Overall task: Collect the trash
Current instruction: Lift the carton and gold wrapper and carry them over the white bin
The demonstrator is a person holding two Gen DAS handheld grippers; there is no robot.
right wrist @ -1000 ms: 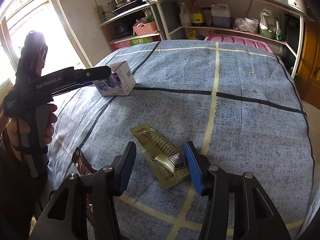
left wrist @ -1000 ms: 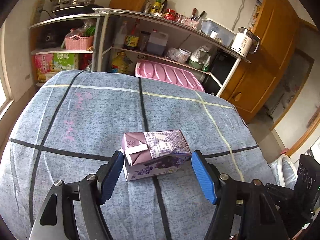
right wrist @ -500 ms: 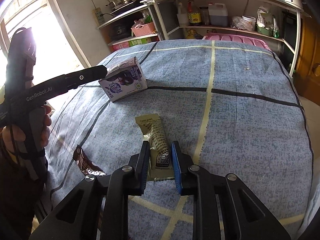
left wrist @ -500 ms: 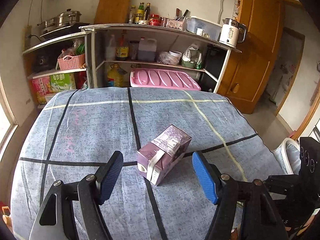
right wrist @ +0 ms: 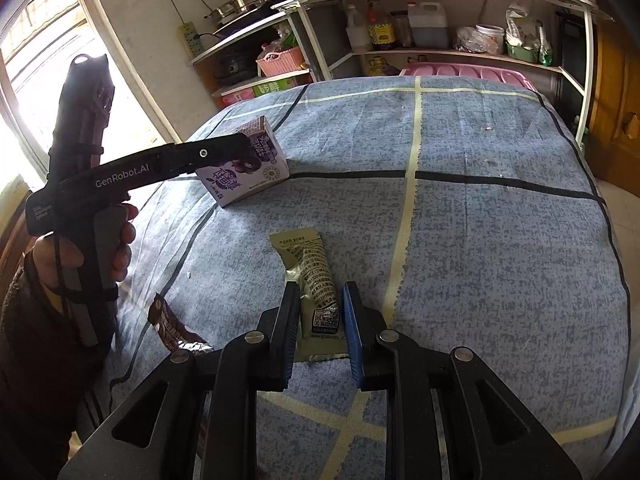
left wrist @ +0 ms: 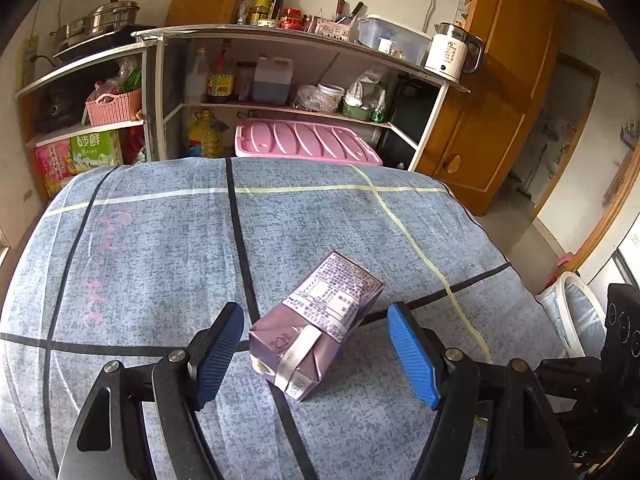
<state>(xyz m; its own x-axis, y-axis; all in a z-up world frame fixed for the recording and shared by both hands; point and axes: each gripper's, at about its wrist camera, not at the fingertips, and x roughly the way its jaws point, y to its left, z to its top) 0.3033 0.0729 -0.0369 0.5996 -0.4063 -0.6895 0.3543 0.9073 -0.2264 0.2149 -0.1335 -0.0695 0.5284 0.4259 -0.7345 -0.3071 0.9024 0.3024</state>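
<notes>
A purple drink carton (left wrist: 320, 320) lies tilted on the blue-grey checked cloth (left wrist: 160, 260). My left gripper (left wrist: 316, 322) stands open around the carton, with a gap between each blue pad and its sides. The right wrist view shows that left gripper (right wrist: 224, 152) reaching over the same carton (right wrist: 260, 172), held by a person's hand (right wrist: 120, 236). My right gripper (right wrist: 320, 292) is shut on the near end of an olive-gold snack wrapper (right wrist: 304, 248), which lies flat on the cloth. A brown wrapper (right wrist: 172, 328) lies to the left of it.
Behind the covered table stands a metal shelf unit (left wrist: 280, 40) with bottles, jars, a kettle and pots. A pink lid (left wrist: 304, 140) leans at its foot. A white bin (left wrist: 576, 312) stands off the table's right side, and a wooden door (left wrist: 500, 100) beyond it.
My right gripper's jaws have closed onto the olive-gold wrapper. The left gripper has shifted and rolled, and the carton now lies lengthwise between its pads instead of crosswise.
</notes>
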